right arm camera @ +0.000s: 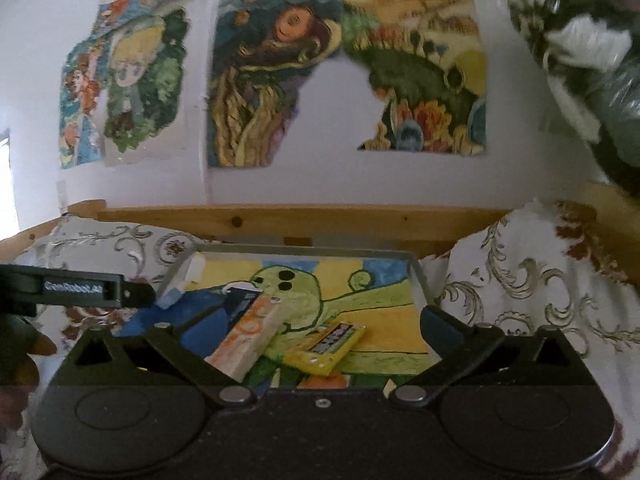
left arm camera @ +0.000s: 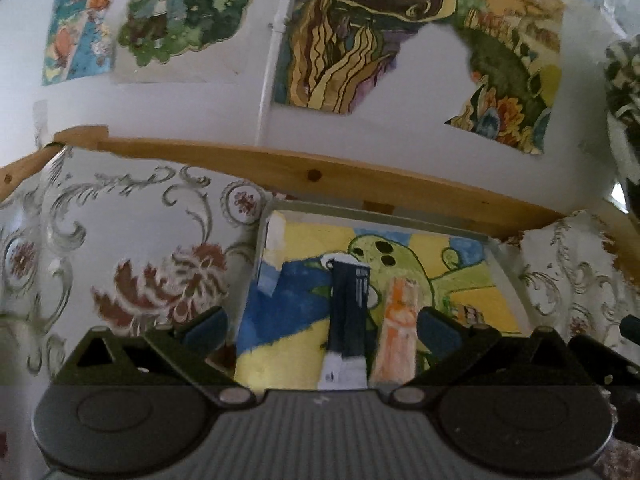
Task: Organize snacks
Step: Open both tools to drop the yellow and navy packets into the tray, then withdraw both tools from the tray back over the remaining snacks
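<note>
Grey metal tray (right arm camera: 418,276), lined with a painted sheet showing a green creature, sits on a floral-patterned cloth (right arm camera: 520,280) against a wooden rail (right arm camera: 320,220); torn paintings hang on the white wall behind. Three snack packs lie in the tray: one dark blue pack (left arm camera: 350,308) and one orange-and-white pack (right arm camera: 248,336) side by side toward the tray's left half, and one yellow pack (right arm camera: 326,346) near its front edge, tilted, just beside the orange one. Left gripper (left arm camera: 320,328) hovers level over the tray's front edge, jaws spread wide, empty. Right gripper (right arm camera: 312,332) likewise, jaws wide apart, holding nothing. Nothing blocks either.
</note>
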`<state>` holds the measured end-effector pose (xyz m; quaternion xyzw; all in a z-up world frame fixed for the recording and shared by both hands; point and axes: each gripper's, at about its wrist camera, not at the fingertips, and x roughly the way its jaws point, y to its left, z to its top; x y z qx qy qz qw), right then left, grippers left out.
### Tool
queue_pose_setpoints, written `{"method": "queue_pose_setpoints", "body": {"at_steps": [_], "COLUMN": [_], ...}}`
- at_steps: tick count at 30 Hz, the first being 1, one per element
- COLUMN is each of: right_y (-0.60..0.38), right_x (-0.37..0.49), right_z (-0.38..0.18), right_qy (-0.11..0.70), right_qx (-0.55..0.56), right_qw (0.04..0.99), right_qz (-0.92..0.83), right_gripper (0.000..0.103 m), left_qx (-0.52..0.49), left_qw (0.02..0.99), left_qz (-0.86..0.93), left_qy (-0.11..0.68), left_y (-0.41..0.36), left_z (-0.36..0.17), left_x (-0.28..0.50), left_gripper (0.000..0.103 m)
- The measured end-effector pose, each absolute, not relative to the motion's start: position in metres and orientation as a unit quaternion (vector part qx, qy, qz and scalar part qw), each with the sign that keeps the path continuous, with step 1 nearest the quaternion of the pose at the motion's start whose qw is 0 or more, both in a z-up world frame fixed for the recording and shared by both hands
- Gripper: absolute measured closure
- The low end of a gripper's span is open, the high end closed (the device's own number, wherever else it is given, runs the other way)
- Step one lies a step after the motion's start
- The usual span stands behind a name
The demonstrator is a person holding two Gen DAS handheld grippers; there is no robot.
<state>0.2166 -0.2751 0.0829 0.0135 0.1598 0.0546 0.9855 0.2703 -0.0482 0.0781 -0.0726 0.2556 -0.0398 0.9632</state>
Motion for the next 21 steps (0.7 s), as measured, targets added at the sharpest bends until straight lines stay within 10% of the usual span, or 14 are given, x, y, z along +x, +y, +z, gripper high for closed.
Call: {"method": "queue_pose_setpoints", "body": {"at_steps": [21], "right_y": [-0.235], "right_x": [0.086], "right_z": [0.072], "right_qy": [0.169], "right_qx": [0.003], "right_qw": [0.985], "right_qz": [0.03], "right_gripper": [0.001], "left_qx": [-0.043], "left_qw": [0.97], "left_qz": [-0.014], "left_qy": [0.24], "left_y": [-0.001], "left_z": [0.062], "left_x": [0.141], "left_gripper": [0.0]}}
